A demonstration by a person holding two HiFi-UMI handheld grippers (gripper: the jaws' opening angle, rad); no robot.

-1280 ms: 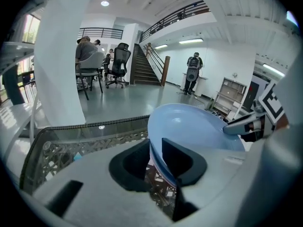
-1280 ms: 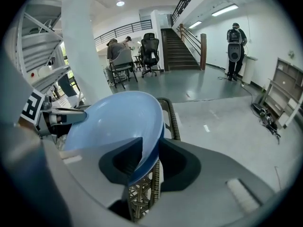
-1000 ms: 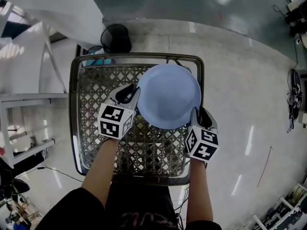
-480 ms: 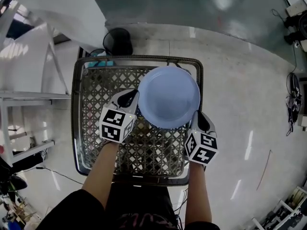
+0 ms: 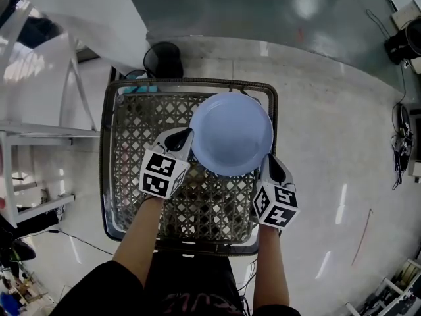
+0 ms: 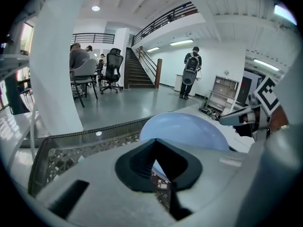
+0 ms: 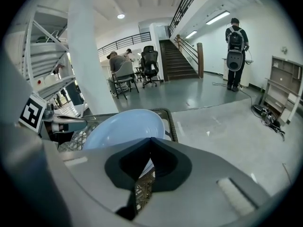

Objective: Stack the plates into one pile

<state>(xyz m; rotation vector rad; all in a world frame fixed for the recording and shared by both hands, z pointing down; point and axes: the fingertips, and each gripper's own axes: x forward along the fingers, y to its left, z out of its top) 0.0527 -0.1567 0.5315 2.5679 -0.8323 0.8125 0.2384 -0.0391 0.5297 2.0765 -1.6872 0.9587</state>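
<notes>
Head view: a dark lattice-weave basket (image 5: pixel 105 151) with a raised rim fills the middle of the frame over a pale glossy floor (image 5: pixel 329 124). Above its far right part sits a round, pale blue plate (image 5: pixel 231 133), face up and close to level, so it has no long axis to speak of. The left gripper (image 5: pixel 185 137) meets the plate's near-left rim and the right gripper (image 5: pixel 270 164) its near-right rim, so the plate lies ahead of and between the two, each hand equally close. Both sets of jaws have just been closing and now stand together, pinched on that thin rim, as each gripper view shows. No second plate can be made out, so I judge the pile's place must be found before setting this one down.
</notes>
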